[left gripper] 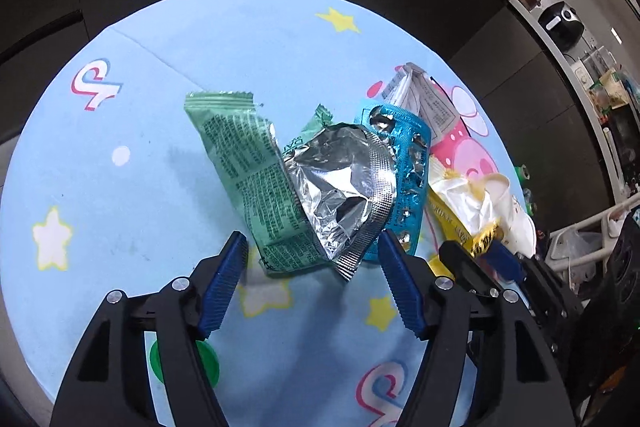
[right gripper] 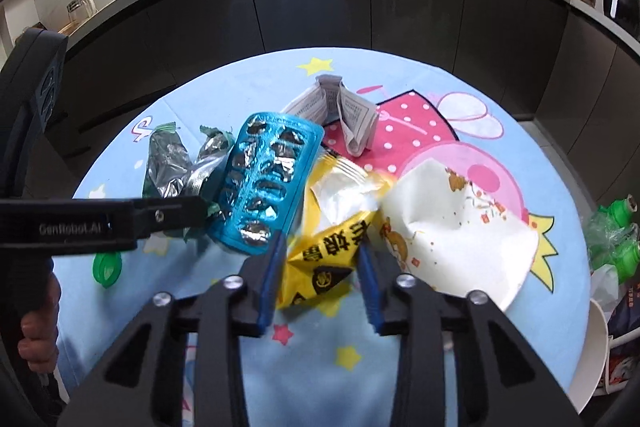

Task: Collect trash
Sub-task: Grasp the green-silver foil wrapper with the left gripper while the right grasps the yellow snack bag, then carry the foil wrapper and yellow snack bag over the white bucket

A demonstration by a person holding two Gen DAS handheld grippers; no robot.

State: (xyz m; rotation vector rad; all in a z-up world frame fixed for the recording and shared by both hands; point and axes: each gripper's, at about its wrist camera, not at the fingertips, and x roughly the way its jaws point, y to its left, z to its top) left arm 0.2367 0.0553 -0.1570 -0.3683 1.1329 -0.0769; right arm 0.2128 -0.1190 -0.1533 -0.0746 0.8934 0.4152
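Both tongs are down in the trash pile on the round kiddie-print table (left gripper: 160, 75). Left gripper (left gripper: 312, 247) is spread wide, its blue pads straddling the near end of the green foil wrapper (left gripper: 256, 187), not pinching it, looks like it's lining up a grab. Right gripper (right gripper: 322, 255) sits narrower around the yellow snack bag (right gripper: 324, 259); both pads seem to touch it, but whether it's really clamped, can't tell. From the yellow bag, the blue blister pack (right gripper: 266, 183) lies at about 10 o'clock, the white paper wrapper (right gripper: 460, 227) at 3, and the folded leaflet (right gripper: 348, 115) at 12. Everything is bunched together, probably so each hand can take one piece without reaching far.
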